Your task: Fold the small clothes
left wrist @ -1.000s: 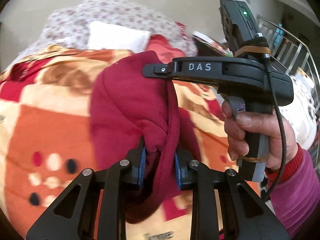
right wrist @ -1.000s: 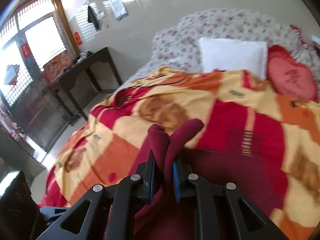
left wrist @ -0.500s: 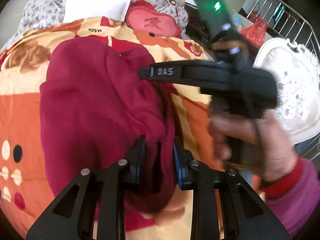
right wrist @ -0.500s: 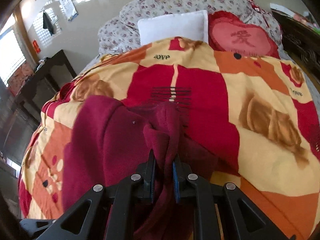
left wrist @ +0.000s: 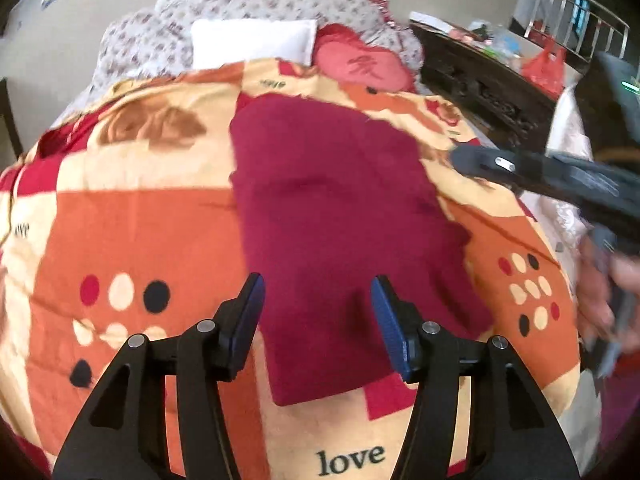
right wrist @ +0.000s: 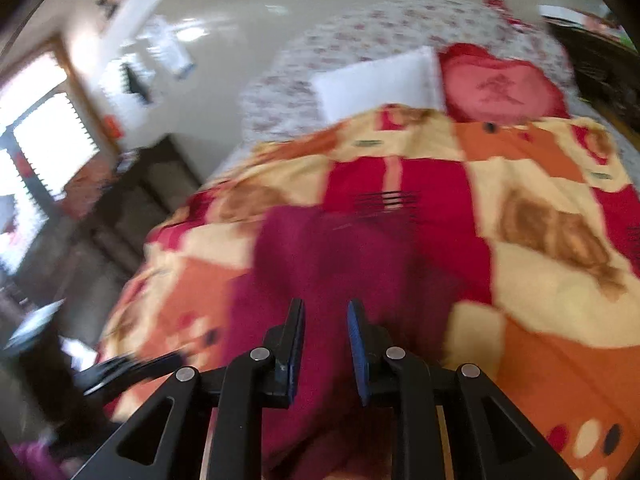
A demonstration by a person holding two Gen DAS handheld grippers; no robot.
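A dark red garment [left wrist: 340, 208] lies spread flat on the patterned blanket [left wrist: 140, 232], long side running away from me. My left gripper [left wrist: 316, 300] is open and empty just above its near end. The right gripper's body [left wrist: 560, 180] shows blurred at the right edge of the left wrist view, off the garment's right side. In the right wrist view, which is blurred, the garment [right wrist: 320, 264] lies below my right gripper [right wrist: 326, 324], whose jaws stand apart with nothing between them.
A white pillow [left wrist: 252, 44], a red heart cushion [left wrist: 362, 66] and a floral quilt [left wrist: 260, 4] lie at the bed's head. A dark wooden cabinet [left wrist: 480, 76] stands right of the bed, a dark table [right wrist: 132, 200] and windows to the left.
Both grippers have let go of the dark red garment and opened. The garment, held bunched before, now lies flat on the blanket. The right gripper has pulled away to the right.
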